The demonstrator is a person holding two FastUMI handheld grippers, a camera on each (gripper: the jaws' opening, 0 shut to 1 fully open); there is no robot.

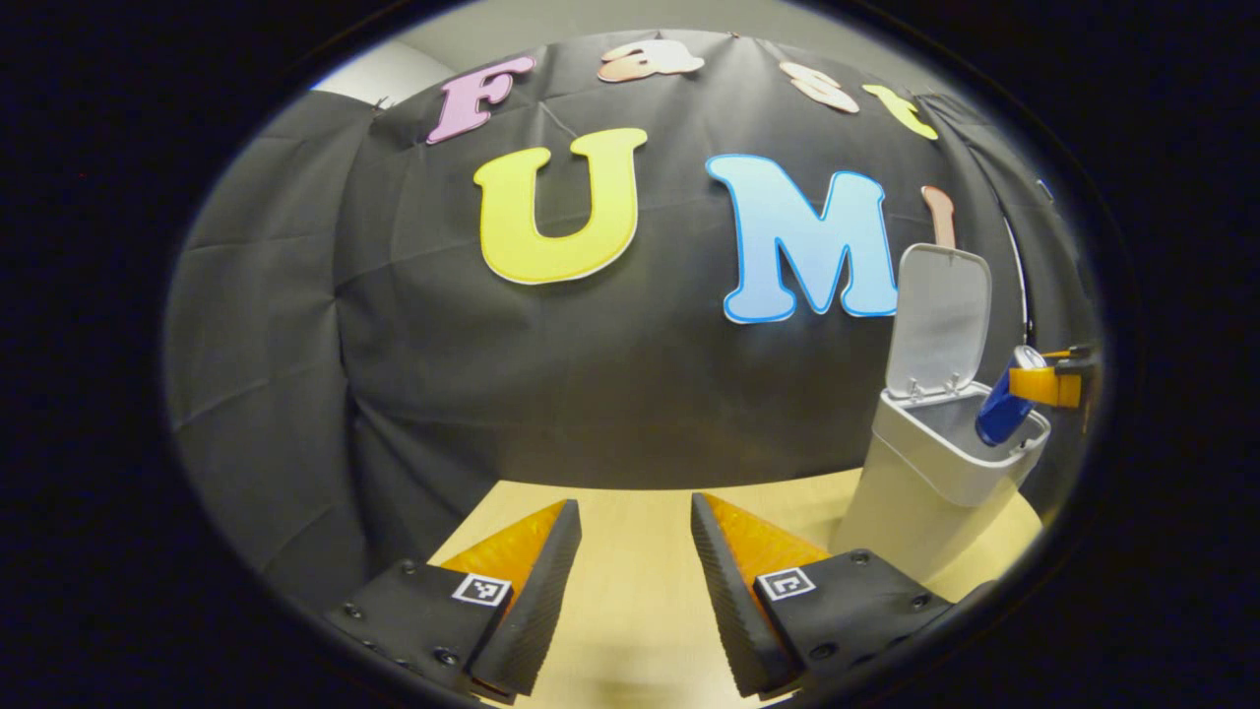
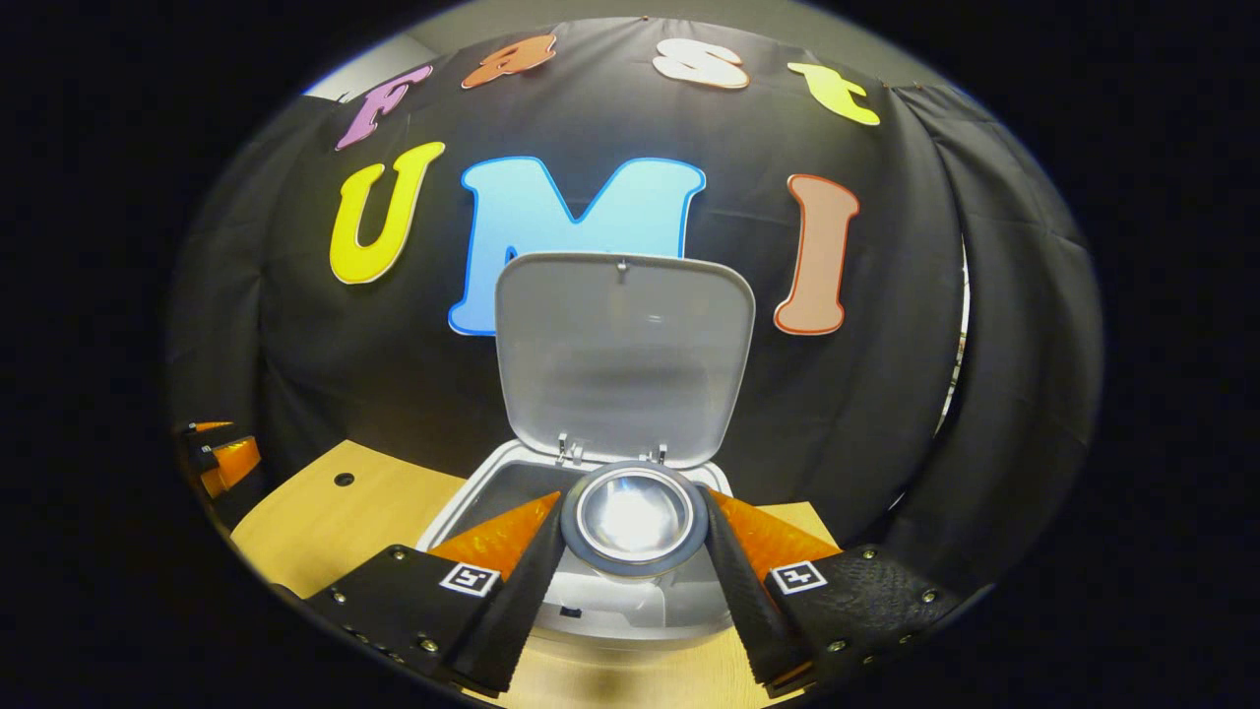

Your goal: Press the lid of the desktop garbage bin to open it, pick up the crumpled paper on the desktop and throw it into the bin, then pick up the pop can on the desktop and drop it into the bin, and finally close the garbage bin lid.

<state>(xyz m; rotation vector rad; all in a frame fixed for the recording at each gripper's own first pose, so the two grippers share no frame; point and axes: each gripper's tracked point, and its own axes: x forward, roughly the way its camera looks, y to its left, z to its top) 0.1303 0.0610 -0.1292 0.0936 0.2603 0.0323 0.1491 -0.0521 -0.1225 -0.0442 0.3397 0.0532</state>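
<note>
- Right gripper [image 2: 635, 551] has both fingers clamped on the pop can [image 2: 635, 517], holding it right over the open mouth of the garbage bin [image 2: 630, 606]; shiny can end faces the camera.
- Bin's lid [image 2: 623, 354] is flipped up at the far side.
- Left gripper [image 1: 635, 581] is spread wide with nothing in it, low over the wooden desktop [image 1: 630, 522], left of the bin.
- From the left gripper view, the can tilts over the bin's right rim.
</note>
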